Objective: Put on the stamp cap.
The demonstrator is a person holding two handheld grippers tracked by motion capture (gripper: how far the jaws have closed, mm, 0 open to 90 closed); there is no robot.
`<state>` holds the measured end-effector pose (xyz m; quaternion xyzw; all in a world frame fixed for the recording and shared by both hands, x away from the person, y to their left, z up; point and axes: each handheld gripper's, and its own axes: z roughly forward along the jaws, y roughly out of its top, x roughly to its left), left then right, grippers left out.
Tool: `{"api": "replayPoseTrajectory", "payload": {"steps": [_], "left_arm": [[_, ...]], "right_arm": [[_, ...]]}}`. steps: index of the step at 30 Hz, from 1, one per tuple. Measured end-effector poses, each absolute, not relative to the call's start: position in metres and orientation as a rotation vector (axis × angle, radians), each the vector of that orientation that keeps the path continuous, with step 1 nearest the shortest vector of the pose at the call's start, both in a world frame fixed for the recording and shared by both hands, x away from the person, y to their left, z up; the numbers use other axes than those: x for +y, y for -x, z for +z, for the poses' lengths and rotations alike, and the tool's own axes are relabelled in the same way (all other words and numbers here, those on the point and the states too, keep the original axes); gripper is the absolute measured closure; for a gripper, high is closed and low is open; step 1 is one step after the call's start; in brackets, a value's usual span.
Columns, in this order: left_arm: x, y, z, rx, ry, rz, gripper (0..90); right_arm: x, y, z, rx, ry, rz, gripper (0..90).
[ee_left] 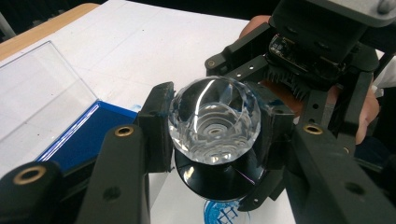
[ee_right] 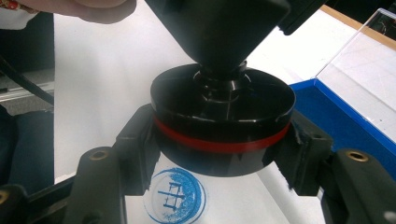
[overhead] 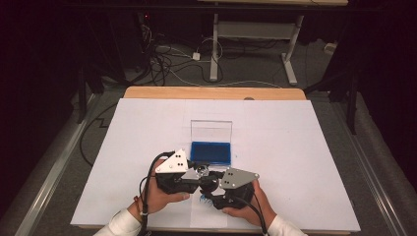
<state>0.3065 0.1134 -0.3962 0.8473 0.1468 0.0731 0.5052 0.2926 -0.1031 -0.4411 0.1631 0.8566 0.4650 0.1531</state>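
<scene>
A stamp with a faceted clear knob [ee_left: 213,120] and a round black base [ee_right: 223,126] with a red ring hangs just above the white paper [overhead: 295,147]. My left gripper [ee_left: 213,128] is shut on the knob. My right gripper [ee_right: 219,156] is shut on the black base from the sides. In the high view both grippers meet at the stamp [overhead: 206,180] near the table's front, left gripper [overhead: 198,173], right gripper [overhead: 212,186]. A round blue stamp print [ee_right: 175,196] lies on the paper under the base.
An open ink pad box [overhead: 210,153] with blue pad and upright clear lid [overhead: 211,130] sits just behind the grippers. The paper covers a wooden table [overhead: 211,93]. Cables and a desk frame [overhead: 215,44] are on the floor beyond.
</scene>
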Motion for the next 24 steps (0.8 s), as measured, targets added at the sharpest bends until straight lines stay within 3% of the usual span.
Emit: {"api": "replayPoseTrajectory", "payload": {"steps": [24], "left_arm": [[0.1198,-0.3025,-0.3867,0.338,-2.042,0.241,54.5]], "right_arm": [[-0.1088,-0.2898,-0.4452,2.459,-0.412,1.273,31.1]]}}
